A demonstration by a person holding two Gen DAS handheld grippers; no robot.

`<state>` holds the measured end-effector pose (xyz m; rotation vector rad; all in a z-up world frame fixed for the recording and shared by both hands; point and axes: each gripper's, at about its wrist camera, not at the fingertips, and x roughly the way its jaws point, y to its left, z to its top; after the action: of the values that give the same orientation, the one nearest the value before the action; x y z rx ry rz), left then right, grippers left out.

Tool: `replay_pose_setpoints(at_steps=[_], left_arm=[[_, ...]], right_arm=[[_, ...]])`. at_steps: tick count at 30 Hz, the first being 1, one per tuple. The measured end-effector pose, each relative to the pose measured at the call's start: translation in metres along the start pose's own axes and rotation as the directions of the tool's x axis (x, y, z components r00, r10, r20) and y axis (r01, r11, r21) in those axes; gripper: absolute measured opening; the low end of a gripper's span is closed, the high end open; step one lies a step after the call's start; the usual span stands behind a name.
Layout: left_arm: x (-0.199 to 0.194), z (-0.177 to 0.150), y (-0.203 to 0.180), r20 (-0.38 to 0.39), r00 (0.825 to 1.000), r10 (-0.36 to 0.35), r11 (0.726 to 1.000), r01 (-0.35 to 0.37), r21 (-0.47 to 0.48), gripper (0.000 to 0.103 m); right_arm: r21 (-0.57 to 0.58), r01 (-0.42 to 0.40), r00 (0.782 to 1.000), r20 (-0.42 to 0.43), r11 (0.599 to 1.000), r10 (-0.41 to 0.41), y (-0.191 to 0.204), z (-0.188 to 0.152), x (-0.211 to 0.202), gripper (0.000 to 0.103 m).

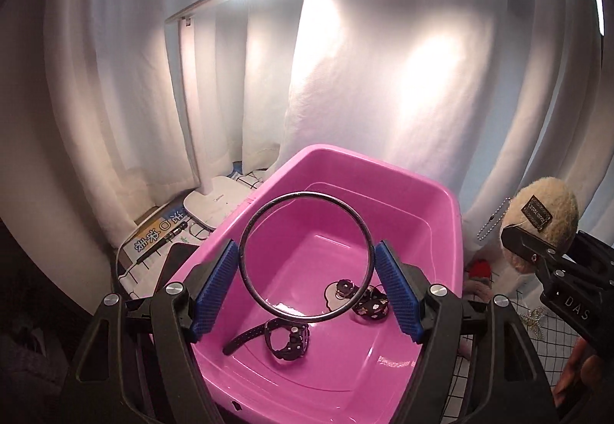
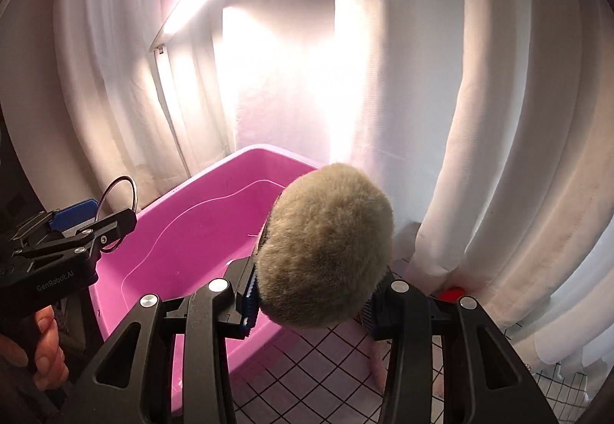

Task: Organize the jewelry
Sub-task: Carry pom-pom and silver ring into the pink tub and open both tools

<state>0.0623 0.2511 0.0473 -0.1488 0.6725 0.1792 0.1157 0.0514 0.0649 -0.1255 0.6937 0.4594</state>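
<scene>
My left gripper is shut on a thin dark bangle and holds it upright above the pink tub. In the tub lie a black watch, a dark beaded piece and a silver piece. My right gripper is shut on a fluffy beige pompom charm at the tub's right rim. The pompom with its ball chain also shows at the right of the left wrist view. The left gripper with the bangle shows at the left of the right wrist view.
A white desk lamp stands behind the tub at the left, beside a box with a pen. White curtains hang all around. A checked cloth covers the table. A small red object lies by the curtain.
</scene>
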Motion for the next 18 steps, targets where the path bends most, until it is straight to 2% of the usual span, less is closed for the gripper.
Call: replay_pose_setpoints(at_steps=[9,18], left_arm=[[0.025,-0.012,0.022,-0.063,0.998,0.019,0.999,-0.02,-0.03,0.071],[0.054,-0.025,0.019,-0.14,0.99,0.002,1.0,-0.005,-0.018,0.071]], right_arm=[[-0.066,-0.061,0.996,-0.072,0.996,0.056,0.044,0.016,0.053,0.04],[-0.047,-0.068,0.98,-0.192,0.997,0.057,0.046,0.009,0.103,0.04]])
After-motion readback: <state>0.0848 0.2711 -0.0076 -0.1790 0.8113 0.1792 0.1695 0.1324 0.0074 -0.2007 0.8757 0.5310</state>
